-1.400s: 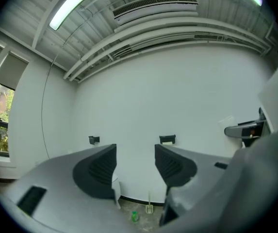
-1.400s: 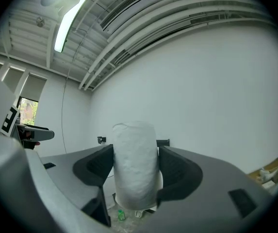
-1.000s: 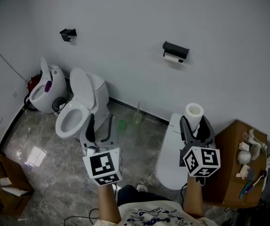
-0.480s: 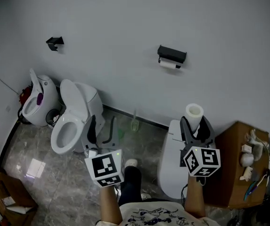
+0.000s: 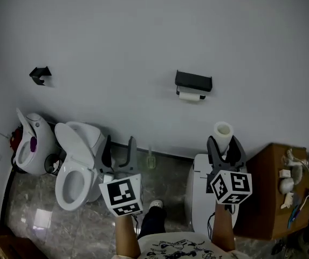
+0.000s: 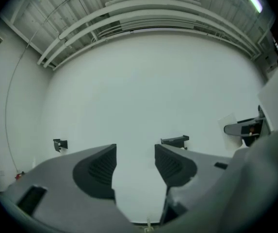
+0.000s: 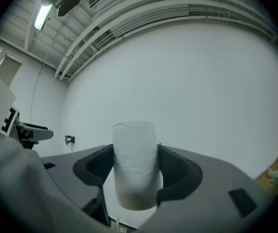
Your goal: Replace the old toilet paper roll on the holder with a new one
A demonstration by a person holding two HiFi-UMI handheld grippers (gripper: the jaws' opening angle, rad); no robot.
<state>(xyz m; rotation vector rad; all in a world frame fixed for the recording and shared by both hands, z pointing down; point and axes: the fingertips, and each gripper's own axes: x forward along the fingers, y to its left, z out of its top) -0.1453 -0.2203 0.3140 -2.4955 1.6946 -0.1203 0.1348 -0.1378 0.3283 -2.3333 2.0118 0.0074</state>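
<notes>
A black toilet paper holder (image 5: 193, 81) is fixed on the white wall, with a thin old roll (image 5: 190, 96) hanging under it. The same holder (image 6: 174, 141) shows small in the left gripper view. My right gripper (image 5: 224, 147) is shut on a new white toilet paper roll (image 5: 222, 134), held upright below and right of the holder. That roll (image 7: 135, 165) fills the gap between the jaws in the right gripper view. My left gripper (image 5: 116, 151) stands open and empty, low at the left of the holder, and its jaws (image 6: 134, 169) frame bare wall.
A second black wall fitting (image 5: 40, 74) sits far left. On the floor stand a white toilet with raised lid (image 5: 76, 163), another white toilet unit (image 5: 30, 143) at the far left and a white toilet (image 5: 200, 190) under my right gripper. A brown cabinet (image 5: 267, 193) with small items is at right.
The view has tilted upward and shifted left: the holder and toilets sit lower in the picture. Both grippers rose slightly toward the wall. The right one kept the roll.
</notes>
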